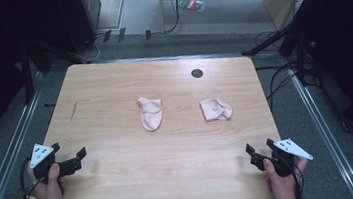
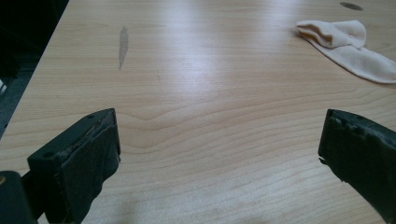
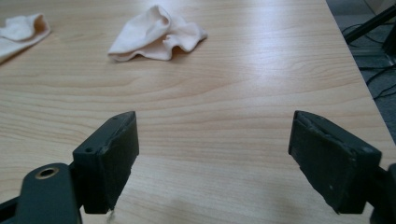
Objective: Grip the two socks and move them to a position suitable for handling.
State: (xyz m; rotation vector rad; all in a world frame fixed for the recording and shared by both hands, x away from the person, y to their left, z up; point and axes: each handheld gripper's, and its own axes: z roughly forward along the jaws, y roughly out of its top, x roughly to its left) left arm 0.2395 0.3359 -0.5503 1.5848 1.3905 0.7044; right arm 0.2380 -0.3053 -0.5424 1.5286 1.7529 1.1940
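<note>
two socks on the tabletop, both your grippers wide open and holding nothing.

your left gripper (image 1: 68, 157) sits at the near left corner and your right gripper (image 1: 260, 150) at the near right corner, jaws spread apart over bare wood. the flat sock (image 1: 150, 113) lies mid-table; the crumpled sock (image 1: 216, 109) lies toward the right edge, well apart from both grippers.

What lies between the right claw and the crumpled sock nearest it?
Only bare wooden table between the right claw and the crumpled sock, as the right gripper view shows.
</note>
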